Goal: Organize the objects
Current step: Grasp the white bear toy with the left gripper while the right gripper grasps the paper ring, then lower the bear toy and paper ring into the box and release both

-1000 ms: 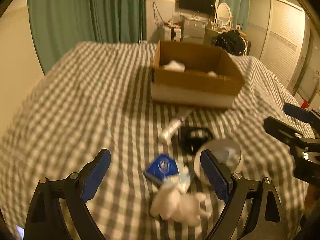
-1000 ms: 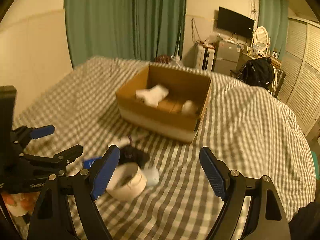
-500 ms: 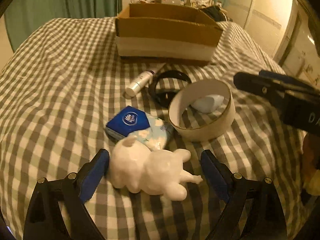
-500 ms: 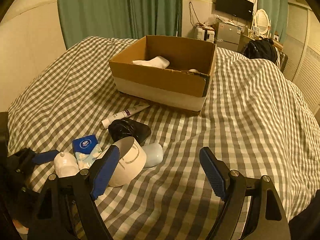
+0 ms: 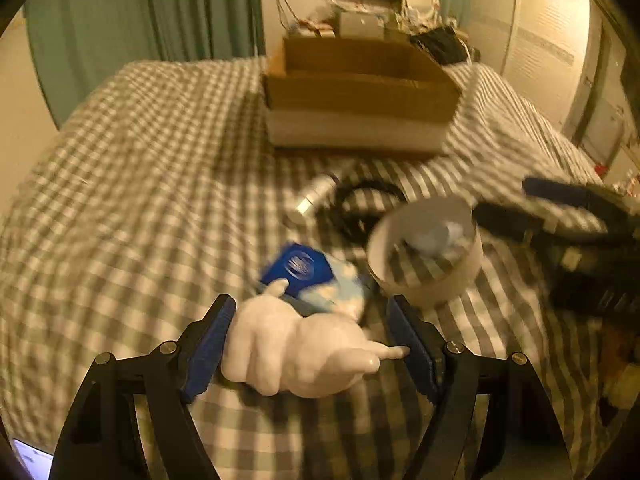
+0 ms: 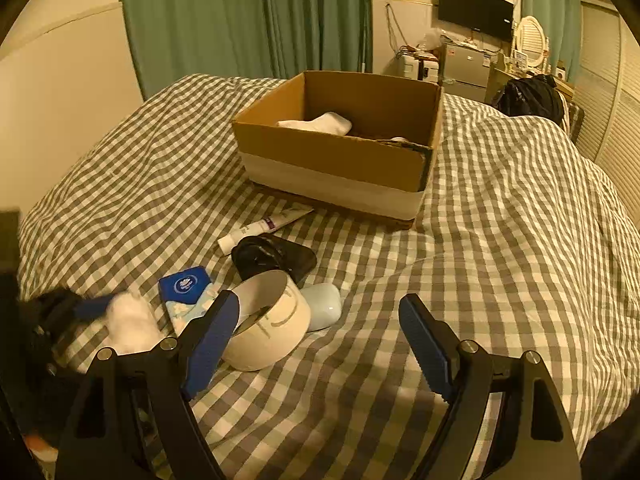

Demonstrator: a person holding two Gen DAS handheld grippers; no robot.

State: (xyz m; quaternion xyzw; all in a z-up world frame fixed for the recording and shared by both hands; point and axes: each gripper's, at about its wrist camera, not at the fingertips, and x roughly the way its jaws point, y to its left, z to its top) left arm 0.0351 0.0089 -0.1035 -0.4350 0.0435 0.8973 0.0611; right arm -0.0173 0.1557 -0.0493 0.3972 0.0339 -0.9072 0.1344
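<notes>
My left gripper (image 5: 312, 340) is shut on a white toy figure (image 5: 300, 352), which touches both blue pads; it also shows in the right wrist view (image 6: 128, 322). Beyond it lie a blue tissue pack (image 5: 298, 268), a white tape ring (image 5: 428, 252), a black strap (image 5: 360, 204) and a white tube (image 5: 316, 198). A cardboard box (image 5: 360, 92) stands farther back on the checked bed; a white sock (image 6: 320, 122) lies inside. My right gripper (image 6: 318, 344) is open and empty above the bed, beside the tape ring (image 6: 272, 320).
A pale blue rounded object (image 6: 322, 306) lies against the tape ring. The checked bedspread (image 6: 500, 240) stretches to the right. Green curtains (image 6: 248, 16) hang behind the bed. A desk with a TV (image 6: 476, 10) and a black bag (image 6: 528, 98) stand at the back right.
My left gripper came down over the white toy figure and closed on it. The left view is now blurred by motion. My right gripper has barely moved.
</notes>
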